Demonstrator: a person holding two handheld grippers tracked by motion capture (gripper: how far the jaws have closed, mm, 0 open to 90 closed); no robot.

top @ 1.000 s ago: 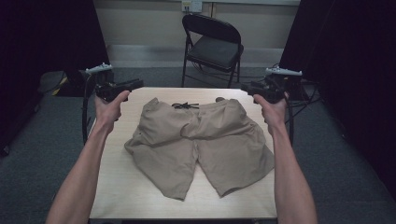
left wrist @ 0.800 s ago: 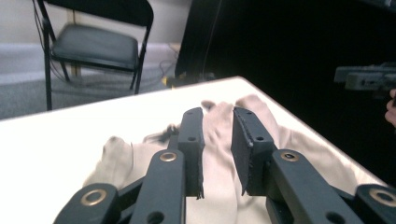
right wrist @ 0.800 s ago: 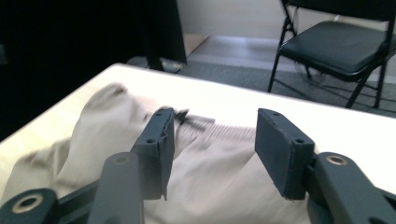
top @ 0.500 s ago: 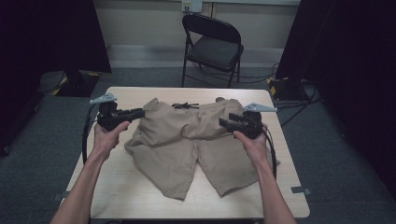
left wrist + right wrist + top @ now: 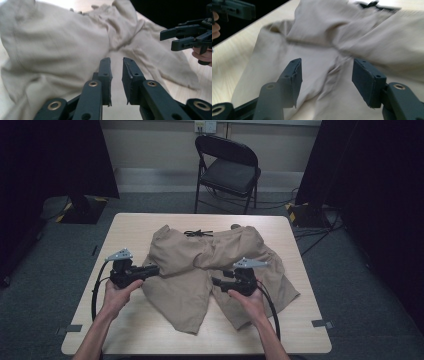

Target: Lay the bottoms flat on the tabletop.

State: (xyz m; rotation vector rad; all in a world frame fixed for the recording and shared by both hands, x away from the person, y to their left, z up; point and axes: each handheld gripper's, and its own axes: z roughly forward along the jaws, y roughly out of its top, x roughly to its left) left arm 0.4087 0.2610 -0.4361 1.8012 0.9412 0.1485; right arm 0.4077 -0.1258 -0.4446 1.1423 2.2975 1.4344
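Observation:
Khaki shorts (image 5: 210, 265) lie rumpled on the wooden table (image 5: 150, 330), waist at the far side with a black drawstring (image 5: 197, 232). My left gripper (image 5: 155, 269) hovers at the left edge of the left leg. Its jaws have just been closing and stand a narrow gap apart (image 5: 116, 60), with nothing between them and the shorts (image 5: 62, 50) beyond. My right gripper (image 5: 216, 284) is over the right leg. Its jaws have just been opening and stand wide (image 5: 327, 61) above the shorts (image 5: 324, 37), with no cloth between the pads.
A black folding chair (image 5: 227, 167) stands beyond the table's far edge. Dark curtains hang on both sides. Cables run over the grey floor at the right (image 5: 310, 237). Bare tabletop shows to the left of and in front of the shorts.
Both hands have come from the table's far corners toward the near side and down, to the shorts' legs. The right one moved in over the right leg.

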